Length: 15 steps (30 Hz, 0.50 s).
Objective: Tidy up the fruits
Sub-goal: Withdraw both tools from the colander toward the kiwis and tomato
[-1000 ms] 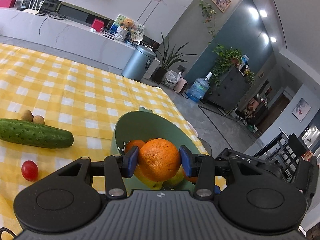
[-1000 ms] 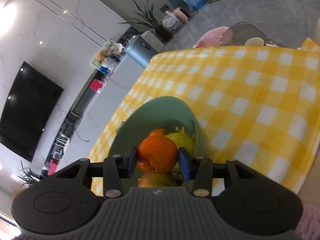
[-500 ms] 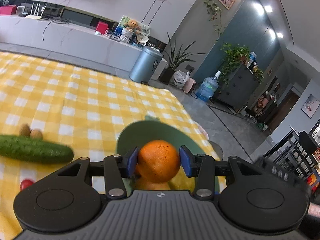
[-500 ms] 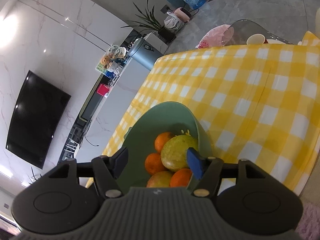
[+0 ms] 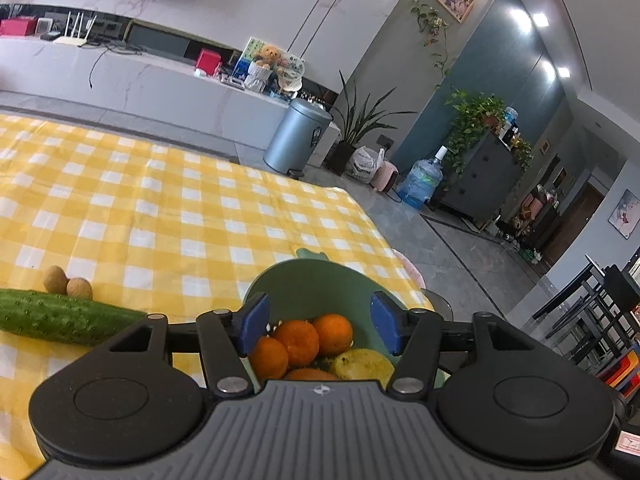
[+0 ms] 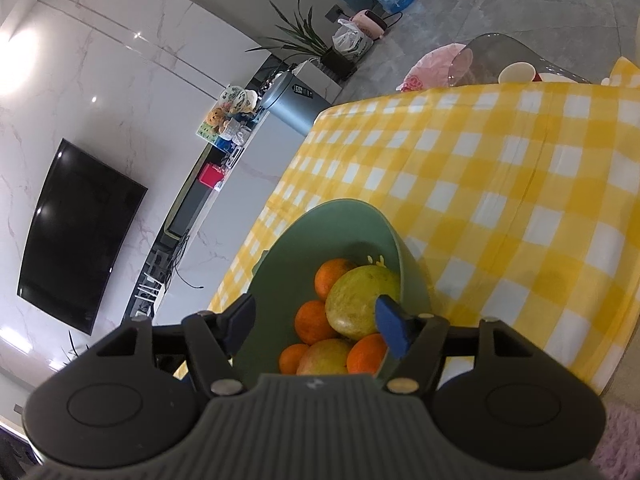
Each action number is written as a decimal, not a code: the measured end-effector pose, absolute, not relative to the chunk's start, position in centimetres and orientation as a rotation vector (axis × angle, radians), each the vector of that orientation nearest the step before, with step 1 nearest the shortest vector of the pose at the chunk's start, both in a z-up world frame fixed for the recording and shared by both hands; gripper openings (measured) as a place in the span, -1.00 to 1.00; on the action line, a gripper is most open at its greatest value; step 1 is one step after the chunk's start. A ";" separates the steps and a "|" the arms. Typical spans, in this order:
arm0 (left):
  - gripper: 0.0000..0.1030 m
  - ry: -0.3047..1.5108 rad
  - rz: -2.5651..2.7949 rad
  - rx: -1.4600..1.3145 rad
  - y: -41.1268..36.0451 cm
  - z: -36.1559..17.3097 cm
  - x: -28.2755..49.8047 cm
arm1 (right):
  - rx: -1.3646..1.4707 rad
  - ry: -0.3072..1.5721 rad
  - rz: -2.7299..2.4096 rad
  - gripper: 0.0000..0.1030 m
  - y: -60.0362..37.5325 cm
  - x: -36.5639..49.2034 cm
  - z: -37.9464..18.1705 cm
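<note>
A: Where is the fruit?

B: Round, dimpled oranges (image 5: 298, 338) and smooth yellow-green pears (image 6: 362, 306) are piled in the matte sage-green bowl (image 5: 316, 280), on the yellow-and-white checked cloth surface (image 5: 160, 216).

A: The tongs?

B: The left tongs (image 5: 320, 324) have just been opening; spread, nothing between the blue pads. The right tongs (image 6: 316, 322) likewise, spread over the bowl.

A: Nearby?

B: A bumpy dark-green cucumber (image 5: 64, 320) touching two small tan round fruits (image 5: 68, 282).
</note>
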<state>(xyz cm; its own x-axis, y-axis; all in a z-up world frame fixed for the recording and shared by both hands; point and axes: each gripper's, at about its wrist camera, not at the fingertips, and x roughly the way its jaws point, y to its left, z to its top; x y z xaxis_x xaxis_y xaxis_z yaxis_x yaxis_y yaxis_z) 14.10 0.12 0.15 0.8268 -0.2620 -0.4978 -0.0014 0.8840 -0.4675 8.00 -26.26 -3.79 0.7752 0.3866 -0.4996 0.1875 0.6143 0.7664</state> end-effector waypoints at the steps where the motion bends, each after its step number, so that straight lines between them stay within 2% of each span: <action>1: 0.40 0.588 -0.143 -0.472 0.2 0.4 14.0 | 0.914 0.698 0.130 0.26 -26.1 8.0 -3.7; 4: 0.59 0.636 -0.129 -0.433 0.4 0.9 13.8 | 0.901 0.682 0.151 0.31 -25.8 7.9 -3.4; 5: 0.60 0.668 -0.122 -0.401 0.4 1.1 13.8 | 0.896 0.674 0.156 0.38 -25.8 7.9 -3.3; 6: 0.60 0.688 -0.111 -0.376 0.3 1.2 13.7 | 0.893 0.662 0.158 0.56 -25.8 7.8 -3.2; 8: 0.63 0.710 -0.074 -0.362 0.7 1.4 13.2 | 0.891 0.637 0.143 0.76 -25.8 7.8 -3.1; 10: 0.64 0.732 -0.056 -0.381 1.4 1.5 12.8 | 0.892 0.622 0.140 0.77 -25.8 7.7 -2.9; 13: 0.64 0.775 -0.059 -0.401 2.4 1.5 12.3 | 0.867 0.625 0.163 0.92 -25.2 7.8 -2.7; 15: 0.64 0.799 -0.043 -0.399 3.0 1.6 11.8 | 0.826 0.627 0.162 0.92 -24.6 7.9 -2.4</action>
